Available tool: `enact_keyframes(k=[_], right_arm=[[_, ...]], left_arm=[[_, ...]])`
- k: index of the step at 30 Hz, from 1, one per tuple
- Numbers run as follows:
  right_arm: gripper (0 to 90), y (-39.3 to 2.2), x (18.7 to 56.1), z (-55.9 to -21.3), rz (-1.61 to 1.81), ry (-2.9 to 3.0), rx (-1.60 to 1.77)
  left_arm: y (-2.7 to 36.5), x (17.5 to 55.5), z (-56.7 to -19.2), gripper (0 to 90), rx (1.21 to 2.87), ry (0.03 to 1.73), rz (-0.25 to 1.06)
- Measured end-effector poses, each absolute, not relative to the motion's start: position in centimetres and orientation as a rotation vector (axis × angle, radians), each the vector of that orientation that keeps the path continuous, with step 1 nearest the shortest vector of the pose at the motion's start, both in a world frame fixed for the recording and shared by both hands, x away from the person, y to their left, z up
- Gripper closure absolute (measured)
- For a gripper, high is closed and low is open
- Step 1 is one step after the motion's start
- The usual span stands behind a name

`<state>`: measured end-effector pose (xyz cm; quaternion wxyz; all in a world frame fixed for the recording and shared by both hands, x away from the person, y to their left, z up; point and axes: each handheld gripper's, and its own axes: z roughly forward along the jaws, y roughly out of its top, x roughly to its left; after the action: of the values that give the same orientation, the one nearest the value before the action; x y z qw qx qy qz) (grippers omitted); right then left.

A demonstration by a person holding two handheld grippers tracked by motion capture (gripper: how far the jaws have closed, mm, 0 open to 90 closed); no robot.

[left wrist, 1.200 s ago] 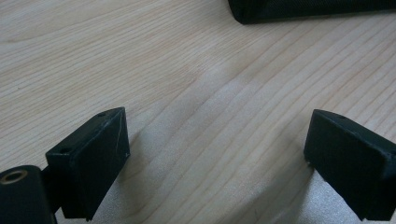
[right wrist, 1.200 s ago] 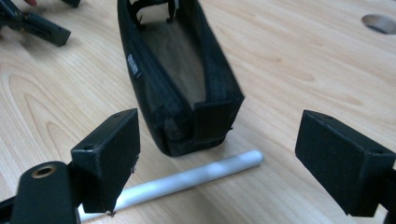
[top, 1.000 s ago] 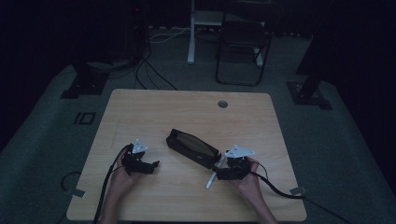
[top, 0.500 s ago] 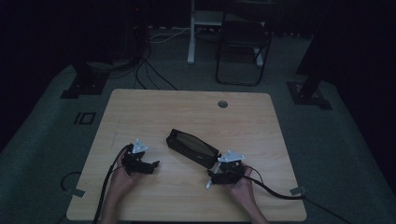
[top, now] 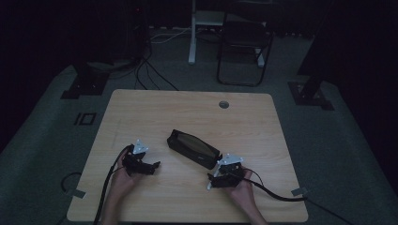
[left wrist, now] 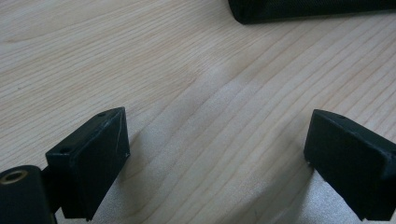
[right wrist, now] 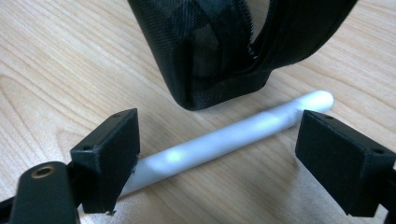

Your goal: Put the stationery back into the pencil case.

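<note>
since our right tool [right wrist: 219,154] gapes over the pen [right wrist: 224,136], lying lengthwise at the pouch's [right wrist: 210,51] six o'clock, closing could roll it away; left tool [left wrist: 219,158] open, idle.

Pouch [top: 194,148] lies diagonally at centre of worktop [top: 155,108]. Left gripper [top: 151,167] sits on worktop, left of and nearer than pouch, well apart from it. Right gripper [top: 212,180] sits at pouch's near-right end. Pen [right wrist: 224,141] lies on worktop btwn right jaws, just in front of pouch end. Chair [top: 244,42] stands on floor behind worktop.
</note>
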<state>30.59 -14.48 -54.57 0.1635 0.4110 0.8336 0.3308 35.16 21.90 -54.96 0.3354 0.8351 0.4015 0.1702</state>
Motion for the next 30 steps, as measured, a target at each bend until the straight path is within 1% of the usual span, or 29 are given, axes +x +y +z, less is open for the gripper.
enact_keyframes(k=[8, 9, 12, 14, 16, 17, 20, 22, 28, 29, 30], right_arm=[[17.4, -14.7, 30.4, -54.8, 0.953, 2.389, 1.174], [20.3, -15.0, 30.3, -54.7, 0.959, 2.384, 1.184], [22.1, -15.3, 30.1, -54.7, 0.965, 2.381, 1.195], [25.0, -15.6, 30.0, -54.6, 0.962, 2.378, 1.193], [29.8, -15.7, 29.9, -54.6, 0.942, 2.378, 1.179], [33.9, -15.8, 29.8, -54.5, 0.947, 2.377, 1.174], [35.8, -15.8, 29.8, -54.5, 0.950, 2.374, 1.174], [41.6, -16.1, 29.7, -54.4, 0.949, 2.366, 1.182], [47.6, -16.8, 29.7, -54.3, 0.938, 2.351, 1.207], [50.1, -16.9, 29.7, -54.3, 0.940, 2.351, 1.207], [54.9, -17.2, 29.7, -54.3, 0.938, 2.350, 1.205]], left_arm=[[21.9, 35.2, -55.0, 7.1, 2.178, 1.048, 0.444], [21.9, 35.2, -55.0, 7.1, 2.178, 1.048, 0.444], [21.9, 35.2, -55.0, 7.1, 2.178, 1.048, 0.444], [21.9, 35.2, -55.0, 7.1, 2.178, 1.048, 0.444], [21.9, 35.2, -55.0, 7.1, 2.178, 1.047, 0.444], [21.9, 35.2, -55.0, 7.1, 2.178, 1.047, 0.444], [21.9, 35.2, -55.0, 7.1, 2.178, 1.048, 0.444], [21.9, 35.2, -55.0, 7.1, 2.177, 1.048, 0.444], [21.9, 35.2, -55.0, 7.1, 2.178, 1.048, 0.444], [21.9, 35.2, -55.0, 7.1, 2.178, 1.048, 0.444], [21.9, 35.2, -55.0, 7.1, 2.178, 1.047, 0.444]])
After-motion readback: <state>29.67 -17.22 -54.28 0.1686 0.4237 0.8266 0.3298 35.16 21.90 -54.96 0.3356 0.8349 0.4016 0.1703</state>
